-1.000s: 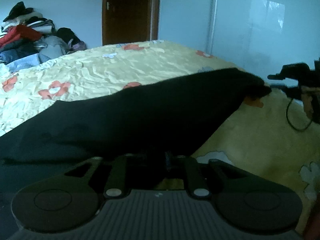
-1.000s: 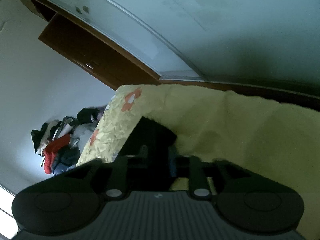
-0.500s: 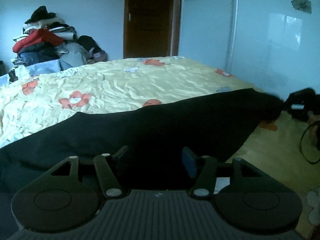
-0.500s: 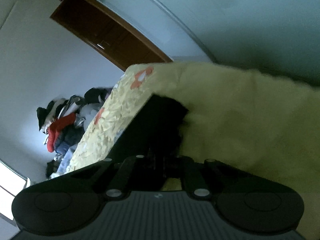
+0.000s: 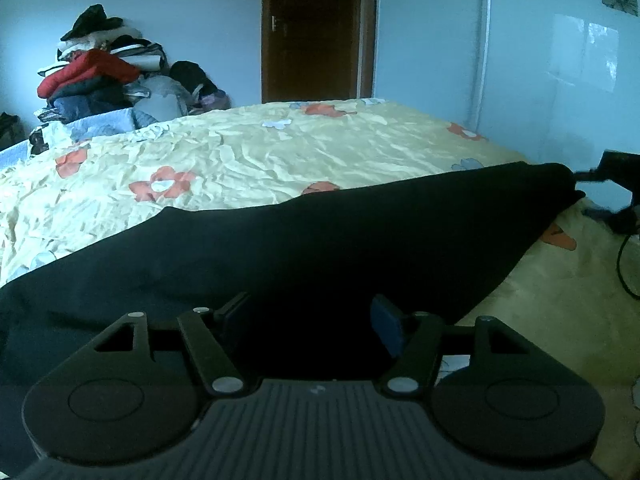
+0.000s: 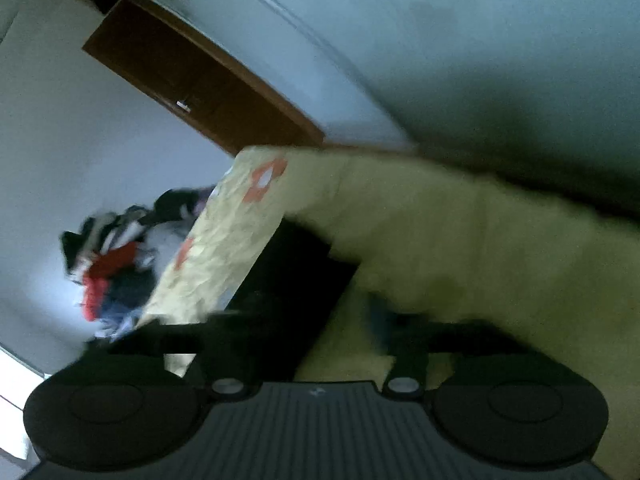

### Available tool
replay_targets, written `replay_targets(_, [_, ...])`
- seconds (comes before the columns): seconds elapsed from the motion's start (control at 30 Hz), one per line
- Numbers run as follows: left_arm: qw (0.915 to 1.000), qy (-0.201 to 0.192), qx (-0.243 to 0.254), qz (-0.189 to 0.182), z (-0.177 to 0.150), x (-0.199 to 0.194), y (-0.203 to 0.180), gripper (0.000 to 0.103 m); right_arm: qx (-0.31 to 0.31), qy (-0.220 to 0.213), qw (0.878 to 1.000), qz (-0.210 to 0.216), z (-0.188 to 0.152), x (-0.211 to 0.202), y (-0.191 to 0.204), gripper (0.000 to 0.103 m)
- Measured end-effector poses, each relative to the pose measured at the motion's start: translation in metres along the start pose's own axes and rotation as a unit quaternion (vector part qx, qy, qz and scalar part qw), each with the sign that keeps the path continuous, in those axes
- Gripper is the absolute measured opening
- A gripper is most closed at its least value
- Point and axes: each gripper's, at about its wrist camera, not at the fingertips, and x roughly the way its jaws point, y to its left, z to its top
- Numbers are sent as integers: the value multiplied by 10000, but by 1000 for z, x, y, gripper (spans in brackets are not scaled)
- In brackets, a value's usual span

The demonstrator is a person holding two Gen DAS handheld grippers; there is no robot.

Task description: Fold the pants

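Black pants (image 5: 328, 240) on a yellow bedspread (image 5: 256, 160)

The bedspread carries orange and white flowers; the door (image 5: 316, 28) is dark brown, the walls pale blue, and a red garment (image 5: 88, 72) tops the clothes pile.

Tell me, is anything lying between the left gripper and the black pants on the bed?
Nothing visible. The left gripper has just opened, and the black pants lie directly beyond its fingers on the yellow bedspread.

Home bedroom, flowered bedspread (image 5: 248, 152), wooden door (image 5: 316, 28), clothes heap (image 5: 100, 76)
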Motion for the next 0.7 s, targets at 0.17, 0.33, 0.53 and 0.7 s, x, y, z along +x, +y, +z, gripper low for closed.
replay_targets(0.17, [9999, -51, -156, 16, -2, -2, 2, 72, -161, 46, 9997, 155, -2, 21, 14, 76])
replay_targets(0.33, [9996, -93, -233, 161, -4, -8, 4, 73, -547, -188, 9983, 92, 4, 45, 24, 26])
replay_targets(0.53, [9981, -83, -491, 367, -8, -16, 19, 74, -586, -523, 9960, 417, 4, 33, 40, 14])
replay_targets(0.7, [9952, -154, -898, 360, -10, -21, 31, 74, -2120, -579, 9714, 897, -24, 20, 127, 14])
